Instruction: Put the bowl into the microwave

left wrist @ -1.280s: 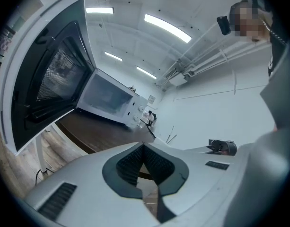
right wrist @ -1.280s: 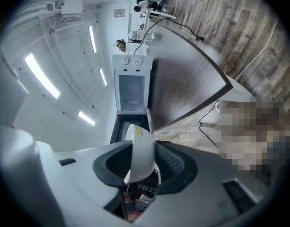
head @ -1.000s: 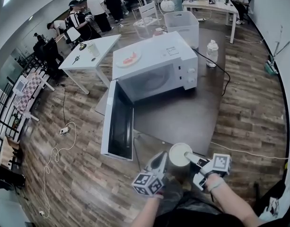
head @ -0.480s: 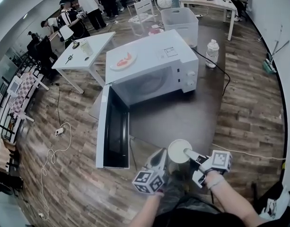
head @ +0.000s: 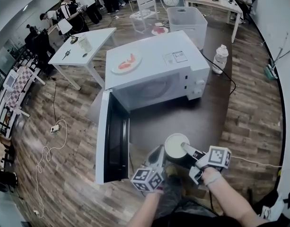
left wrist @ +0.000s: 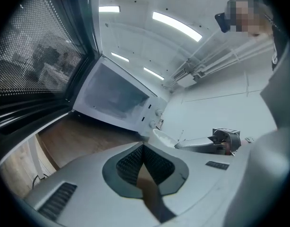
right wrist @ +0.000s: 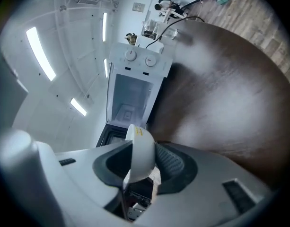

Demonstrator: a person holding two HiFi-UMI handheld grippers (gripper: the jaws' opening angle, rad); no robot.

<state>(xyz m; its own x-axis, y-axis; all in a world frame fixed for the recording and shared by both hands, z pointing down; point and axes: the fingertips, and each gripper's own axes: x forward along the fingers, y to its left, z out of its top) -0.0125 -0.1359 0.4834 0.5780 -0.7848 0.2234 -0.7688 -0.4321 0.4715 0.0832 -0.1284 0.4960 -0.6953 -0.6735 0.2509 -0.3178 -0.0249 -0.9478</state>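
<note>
Bowl: white bowl point(head: 176, 146), mouth up, at the near edge of the dark table point(head: 182, 112) – well short of the microwave and outside it.
My right gripper point(head: 186, 149): clamped on the bowl's rim from the right, one jaw inside the wall and one outside. In the right gripper view the bowl point(right wrist: 141, 148) stands on edge between the ribbed pads point(right wrist: 169, 162).
My left gripper point(head: 157, 155): jaws together with nothing between them, the dark pads point(left wrist: 130, 162) meeting in a closed V. It sits just beside the bowl on its left; I cannot tell whether it touches.
Microwave: white microwave point(head: 154, 70) at the middle of the table, cavity facing me, two knobs on its right-hand panel.
Door: microwave door point(head: 111, 136) swung fully open to the left – its dark inner face is turned toward the bowl.
On top of the microwave: a plate point(head: 126, 63) with something red-orange on it, toward the left side.
Around: a plastic bottle point(head: 220, 58) at the table's far right edge, a white bin point(head: 187, 25) behind the microwave, a white side table point(head: 81, 51) to the left, people at the far end of the room.
</note>
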